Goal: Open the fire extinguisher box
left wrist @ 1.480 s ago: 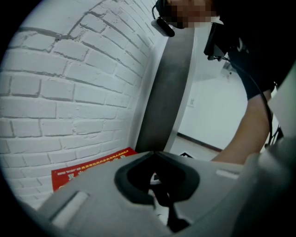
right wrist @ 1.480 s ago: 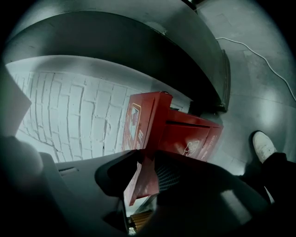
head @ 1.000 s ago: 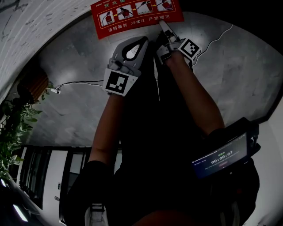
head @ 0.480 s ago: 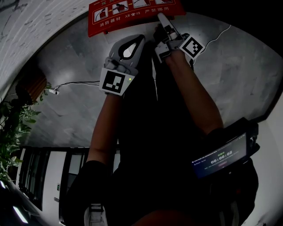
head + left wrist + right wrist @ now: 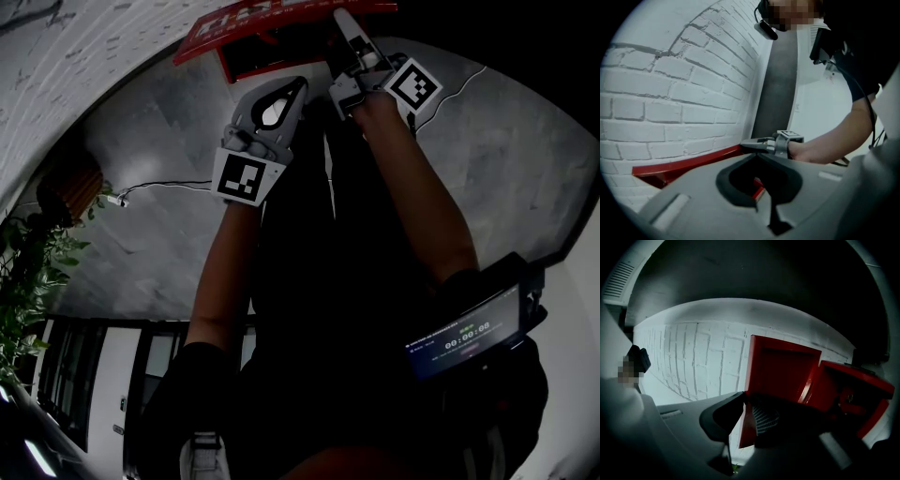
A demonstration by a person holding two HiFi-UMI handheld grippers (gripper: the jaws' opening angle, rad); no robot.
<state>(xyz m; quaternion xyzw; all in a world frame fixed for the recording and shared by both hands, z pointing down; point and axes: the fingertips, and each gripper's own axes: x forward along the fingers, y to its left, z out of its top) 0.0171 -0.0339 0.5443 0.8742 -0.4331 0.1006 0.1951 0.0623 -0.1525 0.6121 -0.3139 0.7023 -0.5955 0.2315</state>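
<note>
Nearest the person, a phone (image 5: 466,334) on the right forearm shows a lit screen. Beyond it the left gripper (image 5: 756,153) hovers with its jaws pressed together at the tips, holding nothing. A red sliver shows through the gap behind them. At its 1 o'clock in the head view, the right gripper (image 5: 749,401) pinches the free edge of the lid (image 5: 783,366), its ribbed pad (image 5: 764,420) against the red panel.

The fire extinguisher box (image 5: 855,390) sits at 12 o'clock in the head view, on the grey surface (image 5: 141,141) at the foot of the white brick wall (image 5: 670,93). It is red all over. The lid is a shallow tray with a raised rim and carries print on its outer face. The lid stands raised, with its hollow side turned to the right gripper view, and joins the body along one edge. The body's mouth faces upward, open and dark inside. The box's long axis runs from 9 to 3 o'clock in the head view, along the wall.
</note>
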